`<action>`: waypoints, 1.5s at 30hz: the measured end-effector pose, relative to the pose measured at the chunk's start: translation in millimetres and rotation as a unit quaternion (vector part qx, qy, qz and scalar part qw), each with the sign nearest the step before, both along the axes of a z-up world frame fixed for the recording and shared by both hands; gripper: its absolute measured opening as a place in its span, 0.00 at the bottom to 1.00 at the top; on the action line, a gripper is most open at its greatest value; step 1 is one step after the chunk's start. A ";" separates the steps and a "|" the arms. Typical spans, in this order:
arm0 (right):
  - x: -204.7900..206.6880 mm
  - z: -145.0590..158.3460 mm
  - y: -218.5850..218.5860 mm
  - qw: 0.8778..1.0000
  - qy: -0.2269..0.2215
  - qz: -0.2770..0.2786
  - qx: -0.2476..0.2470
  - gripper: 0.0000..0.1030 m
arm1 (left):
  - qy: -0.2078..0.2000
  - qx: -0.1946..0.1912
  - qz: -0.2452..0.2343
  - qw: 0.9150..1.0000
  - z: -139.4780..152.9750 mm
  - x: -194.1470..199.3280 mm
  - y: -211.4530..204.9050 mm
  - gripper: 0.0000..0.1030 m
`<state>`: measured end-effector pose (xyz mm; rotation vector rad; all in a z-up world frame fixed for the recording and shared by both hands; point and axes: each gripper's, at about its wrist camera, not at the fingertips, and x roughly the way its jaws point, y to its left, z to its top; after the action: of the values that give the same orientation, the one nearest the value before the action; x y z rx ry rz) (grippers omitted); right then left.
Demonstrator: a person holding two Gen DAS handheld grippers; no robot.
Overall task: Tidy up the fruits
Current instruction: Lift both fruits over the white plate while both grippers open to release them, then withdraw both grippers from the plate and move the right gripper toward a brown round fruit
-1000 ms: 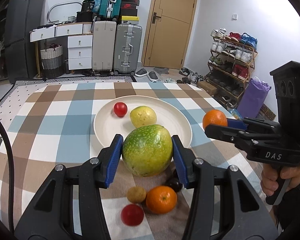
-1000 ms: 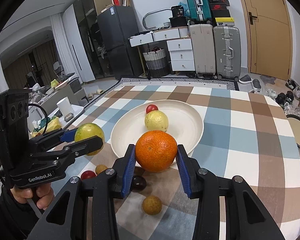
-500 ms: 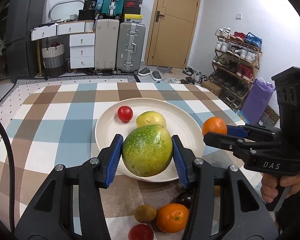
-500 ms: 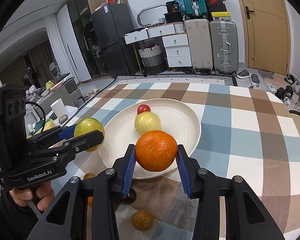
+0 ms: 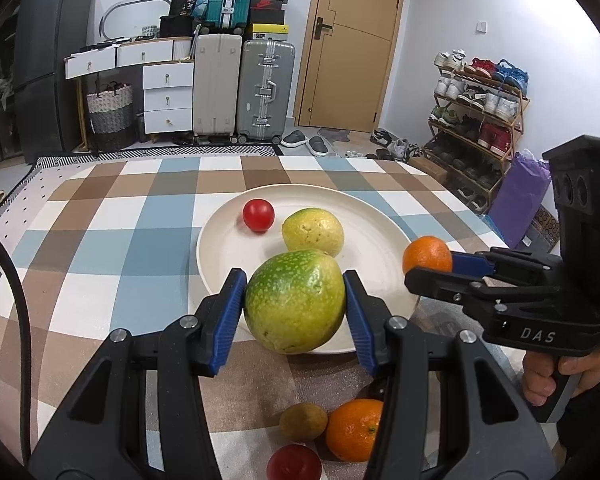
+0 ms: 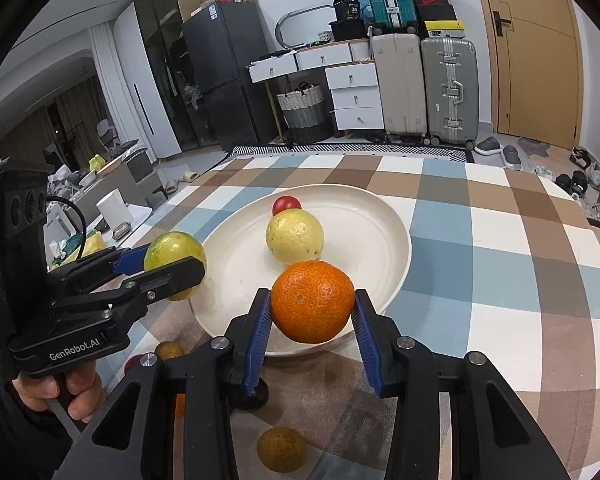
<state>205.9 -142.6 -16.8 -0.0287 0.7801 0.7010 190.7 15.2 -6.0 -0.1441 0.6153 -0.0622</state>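
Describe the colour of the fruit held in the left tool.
Speckled green fading to yellow-green on the held fruit; clearest in the left wrist view.

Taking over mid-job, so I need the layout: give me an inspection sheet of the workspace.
Surface: checked tablecloth, level.
Job's things: white plate holds red fruit and yellow-green fruit; small orange, brown fruit, another red one lie off it.
Clutter: nothing seen.
Grippers: left gripper clamps green fruit; right gripper clamps orange.
Cables: black cable at left.
Surroundings: suitcases, shoe rack.
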 end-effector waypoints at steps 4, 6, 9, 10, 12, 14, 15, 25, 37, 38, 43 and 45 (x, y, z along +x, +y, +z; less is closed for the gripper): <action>-1.5 -6.1 4.2 1.000 0.000 0.004 -0.013 0.40 | 0.001 0.004 -0.003 1.000 -0.9 -0.5 -1.0 0.45; -2.6 -8.2 6.6 1.000 -0.001 0.007 -0.019 0.40 | 0.000 0.007 -0.005 1.000 -1.9 -0.8 -1.6 0.45; -4.0 -8.2 7.7 1.000 -0.004 0.009 -0.020 0.40 | 0.001 0.007 -0.005 1.000 -2.7 -1.3 -2.0 0.45; -3.9 -8.6 7.8 1.000 -0.003 0.009 -0.021 0.40 | 0.001 0.007 -0.005 1.000 -2.5 -1.4 -2.1 0.45; -3.9 -9.0 7.1 1.000 -0.003 0.006 -0.022 0.40 | 0.001 0.007 -0.004 1.000 -3.2 -2.3 -2.0 0.45; -2.9 -9.4 6.2 1.000 -0.002 0.004 -0.020 0.40 | 0.001 0.005 -0.003 1.000 -4.1 -2.1 -1.4 0.45; -2.0 -9.5 5.9 1.000 -0.001 0.004 -0.019 0.40 | 0.001 0.004 -0.002 1.000 -4.2 -2.5 -1.0 0.45; -4.4 -7.5 1.7 1.000 -0.006 0.002 -0.010 0.48 | -0.001 0.002 0.003 1.000 -3.4 -5.2 0.7 0.51; -14.3 -3.6 -3.4 1.000 -0.023 0.000 -0.008 0.93 | -0.018 0.010 0.012 1.000 1.8 -22.4 -0.9 0.89; -15.1 -3.4 -3.3 1.000 -0.022 0.001 -0.008 0.97 | -0.022 0.015 0.018 0.999 2.9 -24.5 -1.6 0.93; -16.8 -1.1 -7.1 1.000 -0.030 -0.004 0.001 1.00 | -0.028 0.014 0.030 0.999 5.0 -29.9 1.3 0.99; -16.9 -1.9 -7.6 1.000 -0.027 -0.007 -0.003 1.00 | -0.023 0.020 0.033 0.999 4.5 -30.2 0.3 0.99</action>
<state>189.0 -150.2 -18.7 -0.0462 0.7297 0.6814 160.5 15.5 -1.5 -0.1240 0.5643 0.0108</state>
